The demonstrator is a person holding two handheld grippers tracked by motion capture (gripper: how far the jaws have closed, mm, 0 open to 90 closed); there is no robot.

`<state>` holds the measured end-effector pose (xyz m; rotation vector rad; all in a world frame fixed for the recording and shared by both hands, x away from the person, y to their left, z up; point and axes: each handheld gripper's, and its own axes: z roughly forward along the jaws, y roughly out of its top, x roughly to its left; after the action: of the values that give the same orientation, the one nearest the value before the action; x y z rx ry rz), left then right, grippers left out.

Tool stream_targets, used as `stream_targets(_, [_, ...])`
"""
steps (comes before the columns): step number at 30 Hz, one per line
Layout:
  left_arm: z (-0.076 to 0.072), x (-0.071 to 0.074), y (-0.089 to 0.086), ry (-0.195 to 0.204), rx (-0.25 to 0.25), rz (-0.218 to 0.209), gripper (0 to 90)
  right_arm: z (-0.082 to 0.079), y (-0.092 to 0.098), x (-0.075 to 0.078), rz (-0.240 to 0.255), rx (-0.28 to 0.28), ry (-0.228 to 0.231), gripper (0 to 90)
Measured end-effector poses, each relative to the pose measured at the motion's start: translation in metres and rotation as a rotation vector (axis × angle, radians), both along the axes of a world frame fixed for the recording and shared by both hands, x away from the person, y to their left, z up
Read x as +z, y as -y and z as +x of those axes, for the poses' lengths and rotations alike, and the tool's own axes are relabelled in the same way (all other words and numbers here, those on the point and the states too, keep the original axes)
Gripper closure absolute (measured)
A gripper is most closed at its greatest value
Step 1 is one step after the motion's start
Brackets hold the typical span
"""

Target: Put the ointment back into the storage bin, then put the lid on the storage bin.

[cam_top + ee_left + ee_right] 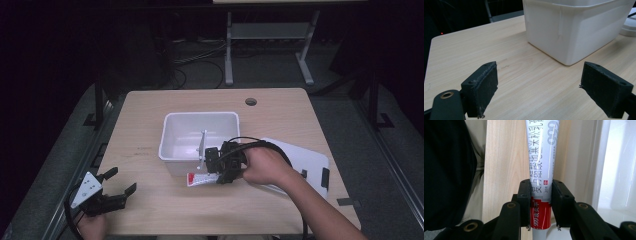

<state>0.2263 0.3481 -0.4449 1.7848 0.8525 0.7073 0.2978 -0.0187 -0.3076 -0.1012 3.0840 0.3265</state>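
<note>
A white tube with a red band and printed lettering (541, 150) is clamped between the black jaws of my right gripper (541, 187). From above, the tube (197, 179) lies level just in front of the near wall of the white bin (172, 125), with the right gripper (216, 172) shut on it. A thin pale stick (202, 142) leans inside the bin. At the table's near left corner my left gripper (117, 192) is open with nothing in it. In its own view the left gripper (539, 77) faces the bin's corner (574, 30) across bare wood.
A white lid (310, 160) lies flat to the right of the bin, partly under the right hand; its edge (630, 26) shows beside the bin. A cable hole (251, 101) sits near the table's far edge. Metal table legs (229, 50) stand beyond on the dark floor.
</note>
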Motion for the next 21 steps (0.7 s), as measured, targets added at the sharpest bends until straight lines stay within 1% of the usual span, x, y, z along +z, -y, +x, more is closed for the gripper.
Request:
stream_targets(2, [-0.001,0.0,0.0,0.006,0.003,-0.001,13.5,0.001,0.0,0.001,0.0,-0.001,0.002,70.0])
stream_targets(5, [0.0,0.0,0.0,-0.001,-0.002,-0.002,13.5,0.001,0.0,0.004,0.004,0.001,0.003,69.9])
stream_targets(8, [-0.001,0.0,0.001,0.006,-0.001,-0.001,13.5,0.001,0.0,0.007,0.002,0.001,0.005,69.9])
stream_targets(11, [0.0,0.0,0.001,0.0,-0.001,-0.001,13.5,0.002,0.0,0.01,0.006,-0.007,-0.001,69.9])
stream_targets(21, [-0.001,0.0,0.002,0.001,-0.003,0.005,13.5,0.008,-0.002,0.019,0.006,-0.008,0.001,69.9])
